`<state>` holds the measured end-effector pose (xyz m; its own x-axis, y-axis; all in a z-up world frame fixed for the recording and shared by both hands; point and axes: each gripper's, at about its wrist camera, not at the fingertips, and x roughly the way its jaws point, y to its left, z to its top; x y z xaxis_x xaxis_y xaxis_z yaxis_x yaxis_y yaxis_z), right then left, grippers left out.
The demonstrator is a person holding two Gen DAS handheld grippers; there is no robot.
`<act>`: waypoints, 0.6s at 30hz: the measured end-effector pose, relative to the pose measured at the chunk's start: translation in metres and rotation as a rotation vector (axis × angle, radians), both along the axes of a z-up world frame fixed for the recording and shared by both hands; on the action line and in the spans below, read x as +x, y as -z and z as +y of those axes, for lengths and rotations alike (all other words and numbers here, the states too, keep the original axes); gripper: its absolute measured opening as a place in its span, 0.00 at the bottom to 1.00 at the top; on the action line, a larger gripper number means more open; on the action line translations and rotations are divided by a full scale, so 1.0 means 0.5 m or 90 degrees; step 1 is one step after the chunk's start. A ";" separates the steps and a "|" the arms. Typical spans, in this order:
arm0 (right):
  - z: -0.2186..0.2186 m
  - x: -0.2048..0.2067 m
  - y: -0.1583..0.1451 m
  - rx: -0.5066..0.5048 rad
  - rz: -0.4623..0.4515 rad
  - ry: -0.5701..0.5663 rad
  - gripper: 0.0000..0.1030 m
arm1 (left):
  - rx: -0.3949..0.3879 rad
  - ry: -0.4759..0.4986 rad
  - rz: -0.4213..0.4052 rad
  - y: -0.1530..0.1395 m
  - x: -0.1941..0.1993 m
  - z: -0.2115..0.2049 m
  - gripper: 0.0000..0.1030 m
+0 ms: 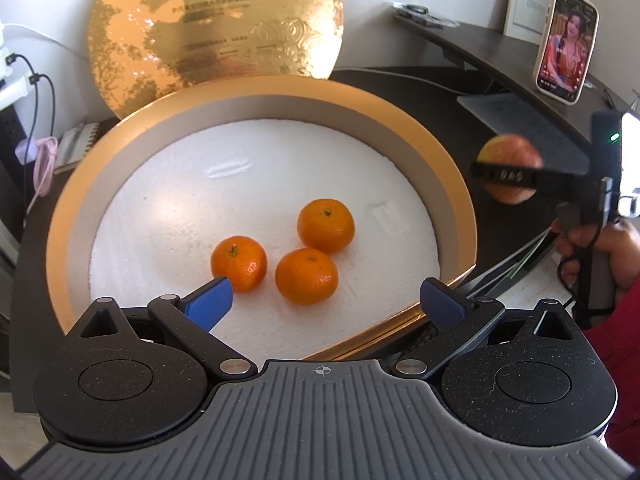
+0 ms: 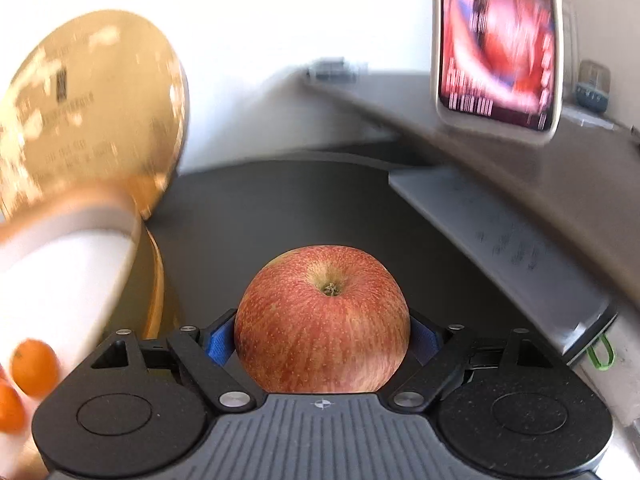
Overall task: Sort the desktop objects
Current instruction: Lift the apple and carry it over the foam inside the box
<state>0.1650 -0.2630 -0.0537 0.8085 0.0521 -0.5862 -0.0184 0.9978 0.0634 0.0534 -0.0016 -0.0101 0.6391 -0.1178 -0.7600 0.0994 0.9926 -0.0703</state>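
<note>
Three tangerines lie together on the white foam floor of a round gold-rimmed box. My left gripper hovers open over the box's near edge, its blue pads either side of the nearest tangerine, touching none. A red apple sits stem up between the blue pads of my right gripper, which is shut on it above the dark desk. In the left wrist view that apple hangs to the right of the box, held by the right gripper in a person's hand.
The box's gold lid leans against the wall behind it. A phone with a lit screen stands on a raised dark shelf at the right. A grey board lies on the desk beneath it. Cables hang at the left.
</note>
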 end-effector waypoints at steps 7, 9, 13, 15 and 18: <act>0.013 -0.042 -0.109 0.095 -0.064 -0.041 0.82 | -0.017 -0.008 -0.024 -0.016 -0.030 0.023 0.99; 0.026 -0.052 -0.125 0.112 -0.066 -0.060 0.82 | -0.020 -0.017 -0.031 -0.021 -0.038 0.038 0.99; 0.079 -0.067 -0.141 0.118 -0.056 -0.102 0.82 | -0.028 -0.050 -0.043 -0.028 -0.053 0.081 0.99; 0.113 -0.068 -0.142 0.112 -0.045 -0.124 0.82 | -0.033 -0.080 -0.050 -0.032 -0.059 0.112 0.99; 0.171 -0.066 -0.141 0.095 -0.029 -0.157 0.82 | -0.039 -0.126 -0.061 -0.034 -0.069 0.163 0.99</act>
